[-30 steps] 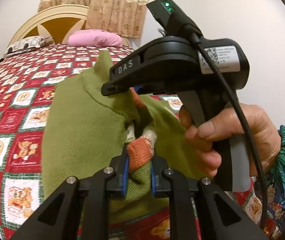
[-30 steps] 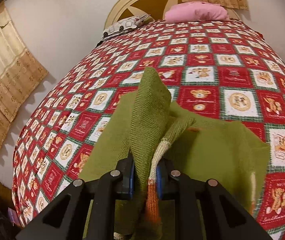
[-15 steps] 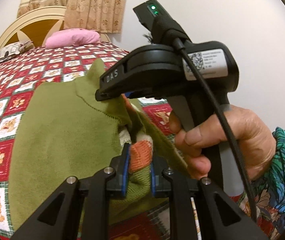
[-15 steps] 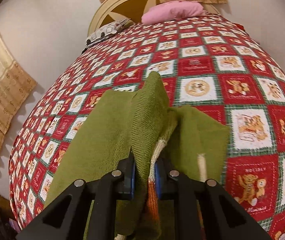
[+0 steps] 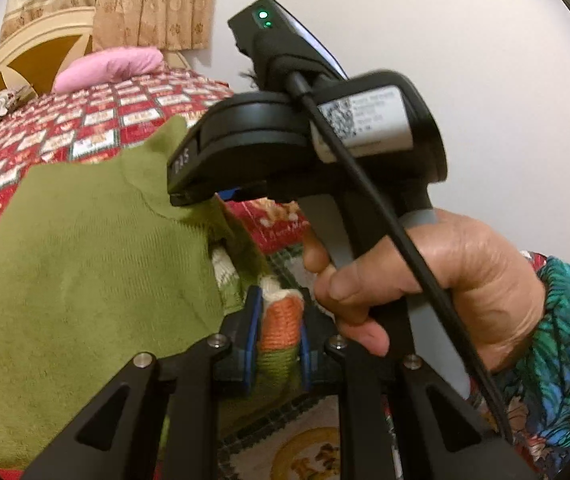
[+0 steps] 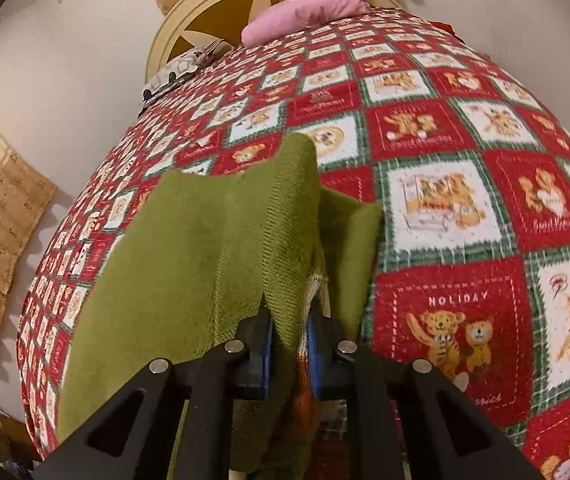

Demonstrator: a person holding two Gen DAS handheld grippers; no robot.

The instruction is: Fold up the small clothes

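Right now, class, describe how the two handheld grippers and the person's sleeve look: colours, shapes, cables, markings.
The left gripper has black angular fingers with silver bolts and blue pads; so does the right gripper. Seen from the left wrist view, the right gripper's black rounded body carries a white QR label, a green light and a black cable. The sleeve is teal leaf-print.

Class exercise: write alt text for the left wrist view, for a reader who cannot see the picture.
The left gripper pinches the orange-and-cream striped edge of a green knitted garment above a red teddy-bear quilt. A hand holds the right gripper just ahead, clamped on the same garment. A pink pillow lies by the headboard.
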